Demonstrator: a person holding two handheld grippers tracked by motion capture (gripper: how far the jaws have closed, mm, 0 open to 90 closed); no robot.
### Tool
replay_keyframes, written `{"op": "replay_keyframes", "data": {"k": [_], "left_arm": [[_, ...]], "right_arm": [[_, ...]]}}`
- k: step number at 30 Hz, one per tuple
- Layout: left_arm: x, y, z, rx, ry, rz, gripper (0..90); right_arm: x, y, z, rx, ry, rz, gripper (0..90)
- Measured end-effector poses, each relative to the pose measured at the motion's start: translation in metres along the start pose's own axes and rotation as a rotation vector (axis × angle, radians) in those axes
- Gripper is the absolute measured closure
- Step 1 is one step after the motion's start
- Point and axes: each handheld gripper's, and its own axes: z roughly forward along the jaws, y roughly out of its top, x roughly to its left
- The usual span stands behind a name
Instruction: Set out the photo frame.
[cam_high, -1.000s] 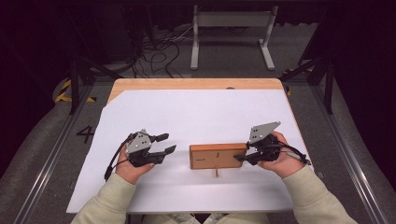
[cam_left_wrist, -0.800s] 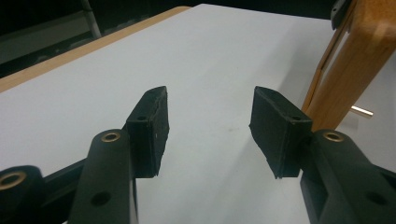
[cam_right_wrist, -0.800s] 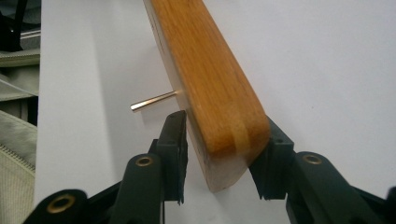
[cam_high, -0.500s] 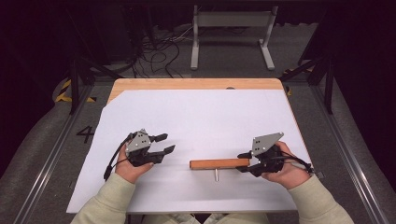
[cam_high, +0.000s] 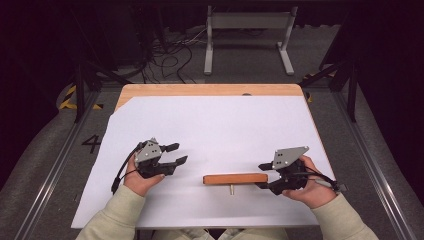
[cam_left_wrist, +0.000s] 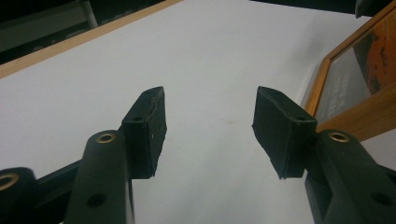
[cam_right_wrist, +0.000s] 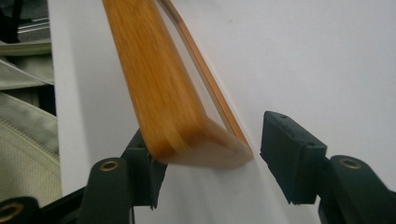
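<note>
- The wooden frame (cam_high: 235, 178) is stood on its edge near the table's (cam_high: 210, 90) front edge, with wide white room behind it.
- The right gripper (cam_high: 265, 176) is seen at the frame's end, its jaws just opened and let go.
- The left gripper (cam_high: 178, 153) is held open beside the frame, gripping nothing.
- A second ago the frame was lying flat.

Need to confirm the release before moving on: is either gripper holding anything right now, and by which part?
Nothing is held. The right gripper has just been opening; its jaws straddle the end of the upright wooden picture frame without clamping. The left gripper is open over the white sheet.
</note>
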Motion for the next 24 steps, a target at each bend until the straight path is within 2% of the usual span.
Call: {"op": "replay_keyframes", "data": {"k": [4,7,11,15,20,22,24], "left_arm": [[0.001,0.001,0.0,-0.001,0.0,-0.01,44.5],[0.001,0.001,0.0,0.005,0.005,-0.018,44.3],[0.003,0.001,0.0,0.019,0.015,-0.047,44.4],[0.005,0.0,-0.001,0.034,0.023,-0.066,44.9],[0.005,0.0,0.0,0.035,0.025,-0.068,45.2],[0.005,0.0,0.001,0.033,0.023,-0.069,45.4],[0.006,0.0,0.001,0.032,0.024,-0.067,45.6]], "right_arm": [[-0.003,-0.008,-0.005,0.006,-0.026,0.045,41.8],[-0.003,-0.011,-0.006,0.014,-0.032,0.058,43.1],[-0.002,-0.018,-0.005,0.029,-0.038,0.083,48.8],[-0.003,-0.024,-0.003,0.058,-0.045,0.098,64.5],[0.0,-0.029,0.002,0.102,-0.009,0.098,83.9],[0.002,-0.03,0.005,0.109,0.004,0.103,89.4],[0.003,-0.031,0.009,0.114,0.018,0.106,90.0]]}}
